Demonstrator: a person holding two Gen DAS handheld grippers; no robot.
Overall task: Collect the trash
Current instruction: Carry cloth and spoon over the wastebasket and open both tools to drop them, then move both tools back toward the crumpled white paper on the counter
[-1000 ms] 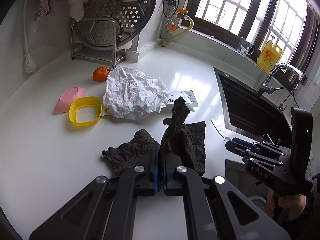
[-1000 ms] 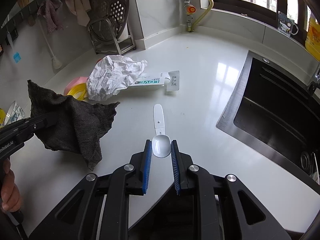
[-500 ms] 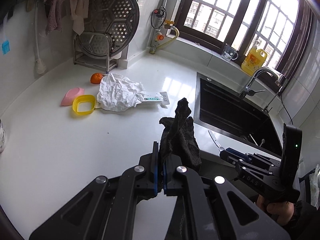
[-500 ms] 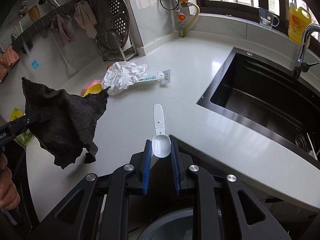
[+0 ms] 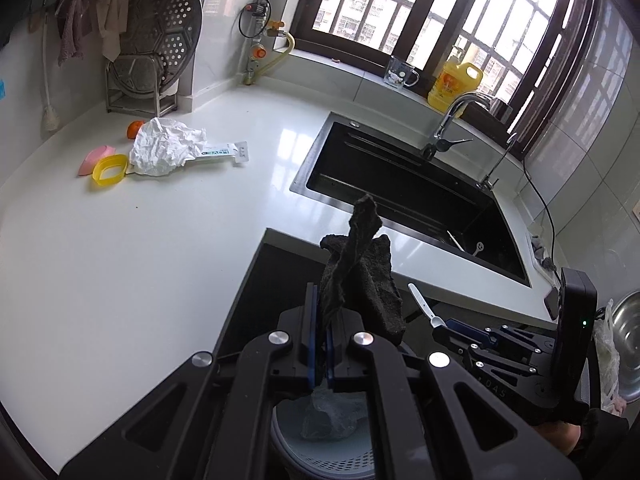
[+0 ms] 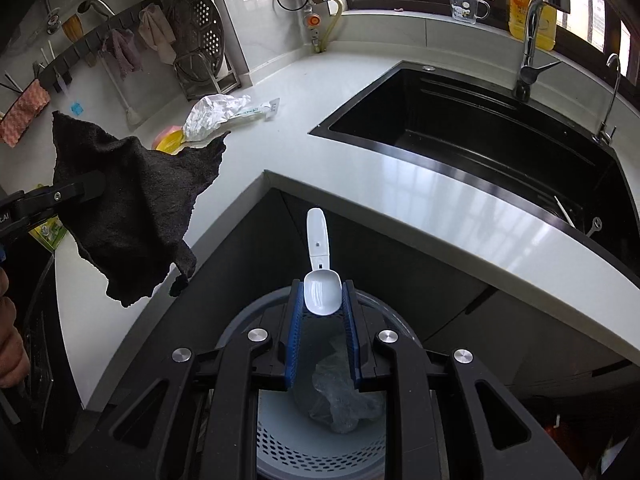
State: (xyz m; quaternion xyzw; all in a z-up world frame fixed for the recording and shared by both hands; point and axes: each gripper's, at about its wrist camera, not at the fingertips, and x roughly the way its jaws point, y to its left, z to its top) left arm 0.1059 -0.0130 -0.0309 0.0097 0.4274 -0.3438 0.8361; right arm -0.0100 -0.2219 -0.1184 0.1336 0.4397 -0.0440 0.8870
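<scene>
My left gripper (image 5: 320, 320) is shut on a dark grey rag (image 5: 358, 276) and holds it in the air off the counter; the rag also hangs at the left of the right wrist view (image 6: 132, 208). My right gripper (image 6: 322, 300) is shut on the bowl of a white plastic spoon (image 6: 318, 268), also seen in the left wrist view (image 5: 424, 306). Both grippers are above a grey perforated bin (image 6: 320, 452) that holds clear crumpled plastic (image 6: 344, 404). Crumpled white paper (image 5: 164, 146) and a flat tube package (image 5: 224, 152) lie far back on the white counter (image 5: 140, 260).
A yellow ring-shaped dish (image 5: 110, 168), a pink dish (image 5: 94, 156) and an orange (image 5: 134, 128) lie beside the paper. A black sink (image 5: 404, 192) with a tap (image 5: 452, 116) is to the right. A rack with a steamer plate (image 5: 160, 52) stands at the back wall.
Both grippers have pulled back from the counter and now hang past its edge over the bin. The rag has been lifted off the counter; the spoon stays gripped.
</scene>
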